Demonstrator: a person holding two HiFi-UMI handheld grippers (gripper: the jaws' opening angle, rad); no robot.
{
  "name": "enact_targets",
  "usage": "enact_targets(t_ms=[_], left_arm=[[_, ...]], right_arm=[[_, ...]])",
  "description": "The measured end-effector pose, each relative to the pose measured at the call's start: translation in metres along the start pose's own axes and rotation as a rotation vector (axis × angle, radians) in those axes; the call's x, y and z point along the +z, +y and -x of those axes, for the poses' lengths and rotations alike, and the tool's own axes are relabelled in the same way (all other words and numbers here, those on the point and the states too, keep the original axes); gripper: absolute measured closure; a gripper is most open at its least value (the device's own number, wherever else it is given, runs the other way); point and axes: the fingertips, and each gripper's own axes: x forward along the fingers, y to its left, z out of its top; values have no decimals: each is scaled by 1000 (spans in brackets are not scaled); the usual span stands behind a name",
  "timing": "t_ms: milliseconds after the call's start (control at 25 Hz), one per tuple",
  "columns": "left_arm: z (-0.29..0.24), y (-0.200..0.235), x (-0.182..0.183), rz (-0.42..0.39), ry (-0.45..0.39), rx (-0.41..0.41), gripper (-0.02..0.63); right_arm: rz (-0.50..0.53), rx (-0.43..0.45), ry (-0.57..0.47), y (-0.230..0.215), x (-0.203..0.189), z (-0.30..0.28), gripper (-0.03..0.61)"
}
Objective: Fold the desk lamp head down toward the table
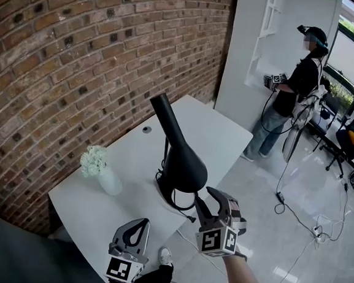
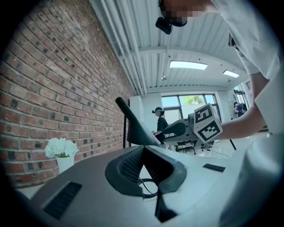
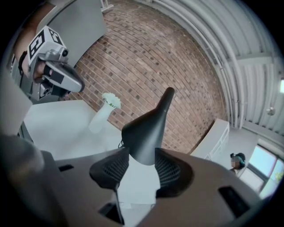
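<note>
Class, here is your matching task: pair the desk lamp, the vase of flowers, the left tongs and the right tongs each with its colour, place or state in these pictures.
Things:
1 desk lamp
2 vase of flowers
3 left tongs
4 right tongs

Descriptions:
A white, near the brick wall
B jaws apart, facing the desk lamp
C black, standing on the white table
D jaw tips together, holding nothing

Pairs: 1-C, 2-A, 3-D, 4-B

The right gripper (image 1: pixel 208 197) hovers beside the black lamp head (image 1: pixel 183 164).
</note>
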Motion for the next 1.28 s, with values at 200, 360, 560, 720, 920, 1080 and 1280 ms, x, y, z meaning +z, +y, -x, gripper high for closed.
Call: enact_targets(t_ms=[200,360,560,720,920,1080,1280], left_arm=[[7,-10,5,7,-20,-5,606],[14,-20,14,2,-36,-13,606],[24,-38,16,-6,-48,-29,606],[28,-53,18,6,-56,-51,606],[33,-71,25,21,-69,-81,606],[40,-85,28,15,-75,-99,606],[37,-93,26,33,-71,-120,606]], right_arm=[[-76,-27,-36,-2,9,23,408],[-122,-39,-53,0,14,44,425],[-213,-62,-70,-3,12,76,456],[-254,-93,-84,-6,14,101,469],[-325,-128,-148,-7,25,137,514],[-397,-143,-166,-6,24,163,543],[-505,-103,-161,5,14,170,556]])
